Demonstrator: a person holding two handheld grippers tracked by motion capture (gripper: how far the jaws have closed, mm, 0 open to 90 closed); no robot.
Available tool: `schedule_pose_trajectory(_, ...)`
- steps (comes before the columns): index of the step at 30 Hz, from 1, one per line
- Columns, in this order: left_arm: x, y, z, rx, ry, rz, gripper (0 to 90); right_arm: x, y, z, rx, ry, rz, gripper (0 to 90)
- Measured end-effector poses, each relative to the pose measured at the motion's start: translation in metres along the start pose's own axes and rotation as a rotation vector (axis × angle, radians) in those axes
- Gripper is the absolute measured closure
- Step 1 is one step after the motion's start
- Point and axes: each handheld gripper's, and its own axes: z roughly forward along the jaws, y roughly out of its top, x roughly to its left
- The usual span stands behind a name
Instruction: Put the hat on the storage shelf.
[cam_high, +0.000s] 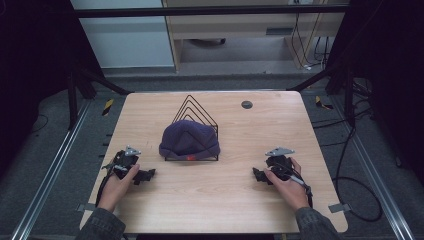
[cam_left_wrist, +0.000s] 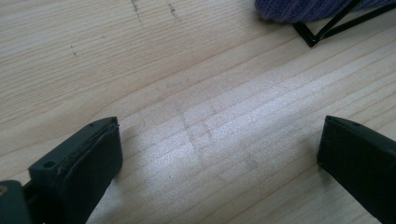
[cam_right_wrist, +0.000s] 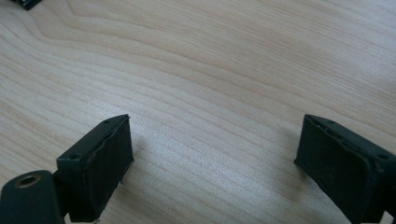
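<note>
we rest our left gripper (cam_high: 146, 175) and right gripper (cam_high: 257, 174) on the table (cam_high: 230, 195), jaws wide and empty, either side of the purple hat (cam_high: 189, 140) draped on the wire rack (cam_high: 196, 107).

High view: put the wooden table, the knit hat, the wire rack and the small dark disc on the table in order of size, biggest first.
1. wooden table
2 and 3. wire rack and knit hat: they look about alike, and the hat hides part of the rack, so no ranking.
4. dark disc, smallest by far.
</note>
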Motion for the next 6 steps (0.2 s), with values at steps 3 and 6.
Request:
schedule_pose_trajectory(3, -0.0001, 0.0002, 0.0001, 0.001, -0.002, 0.002, 0.0, 0.0014, -0.0068, 0.0004, -0.058, -0.01, 0.012, 10.0)
schedule_pose_trajectory(6, -0.0004, 0.0005, 0.0002, 0.003, -0.005, 0.001, 0.0, 0.0019, -0.0072, 0.0, -0.06, -0.01, 0.017, 10.0)
